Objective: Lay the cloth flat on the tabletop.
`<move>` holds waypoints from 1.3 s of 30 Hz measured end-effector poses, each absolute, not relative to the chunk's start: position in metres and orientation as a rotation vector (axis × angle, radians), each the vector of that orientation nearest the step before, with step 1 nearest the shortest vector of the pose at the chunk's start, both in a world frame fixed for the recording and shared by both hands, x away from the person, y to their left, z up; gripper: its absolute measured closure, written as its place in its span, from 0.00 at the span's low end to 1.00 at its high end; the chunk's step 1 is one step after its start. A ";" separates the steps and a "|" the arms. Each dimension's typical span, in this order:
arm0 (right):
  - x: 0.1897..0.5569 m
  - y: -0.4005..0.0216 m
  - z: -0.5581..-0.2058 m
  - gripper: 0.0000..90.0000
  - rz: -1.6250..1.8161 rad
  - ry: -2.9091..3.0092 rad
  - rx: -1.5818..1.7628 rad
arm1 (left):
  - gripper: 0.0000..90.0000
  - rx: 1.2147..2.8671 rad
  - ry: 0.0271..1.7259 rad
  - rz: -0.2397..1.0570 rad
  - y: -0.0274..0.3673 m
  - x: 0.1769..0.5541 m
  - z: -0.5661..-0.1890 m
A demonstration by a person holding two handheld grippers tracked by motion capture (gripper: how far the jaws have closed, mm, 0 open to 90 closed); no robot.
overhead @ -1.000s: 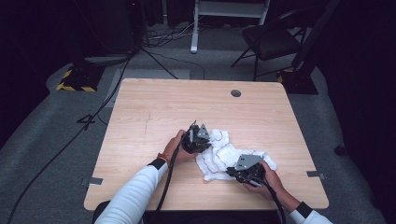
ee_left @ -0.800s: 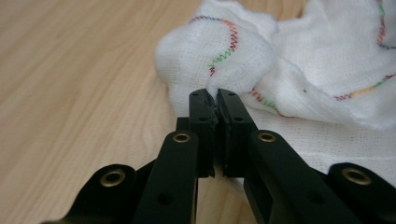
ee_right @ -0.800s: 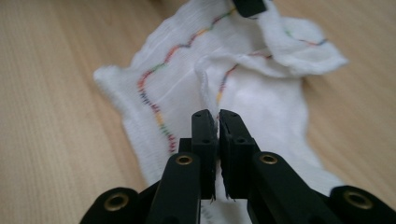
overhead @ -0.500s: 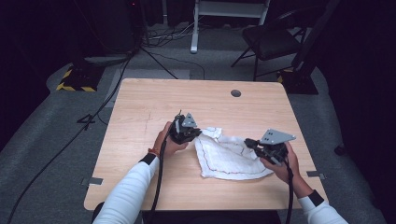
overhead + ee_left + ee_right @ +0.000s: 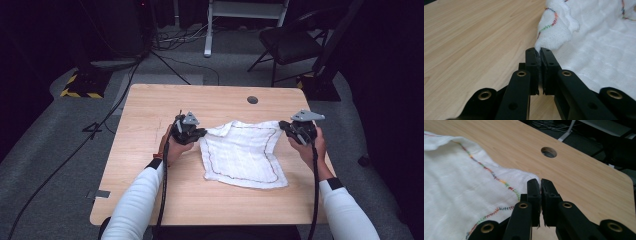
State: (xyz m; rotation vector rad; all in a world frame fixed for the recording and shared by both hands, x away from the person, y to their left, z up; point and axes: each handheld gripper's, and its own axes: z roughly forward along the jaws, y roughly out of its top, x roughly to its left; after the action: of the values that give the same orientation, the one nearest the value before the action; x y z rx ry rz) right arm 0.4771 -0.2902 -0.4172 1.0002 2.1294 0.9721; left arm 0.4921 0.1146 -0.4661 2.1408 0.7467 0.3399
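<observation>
White cloth (image 5: 242,152) with wavy multicolour stitching near its hem lies spread out, a bit rumpled, on the wooden table (image 5: 150,190), toward the person's side of the round hole (image 5: 252,99). The left gripper (image 5: 199,133) pinches its far-left corner tight; the right gripper (image 5: 284,126) clamps the far-right corner, nearer the hole.

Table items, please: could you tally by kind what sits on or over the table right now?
White cloth with coloured stitching: 1
Hand-held tongs: 2, left tongs and right tongs, each pinching a cloth corner
Round hole in the table: 1
Total: 4
</observation>
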 end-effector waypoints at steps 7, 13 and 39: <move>0.518 -0.265 -0.425 0.95 0.836 2.107 0.983 | 0.94 2.145 0.832 0.383 0.119 0.505 -0.474; 0.542 -0.246 -0.436 0.78 0.760 2.058 1.039 | 0.78 2.153 0.923 0.404 0.115 0.509 -0.485; 0.406 -0.293 -0.470 0.58 1.001 2.523 0.814 | 0.75 2.434 0.422 0.091 0.088 0.402 -0.479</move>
State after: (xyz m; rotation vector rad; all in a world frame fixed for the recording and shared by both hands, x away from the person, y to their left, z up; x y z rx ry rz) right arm 0.4058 -0.2929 -0.4701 0.8139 2.5231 1.0014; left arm 0.4019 0.0875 -0.4792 2.4339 0.4222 0.0914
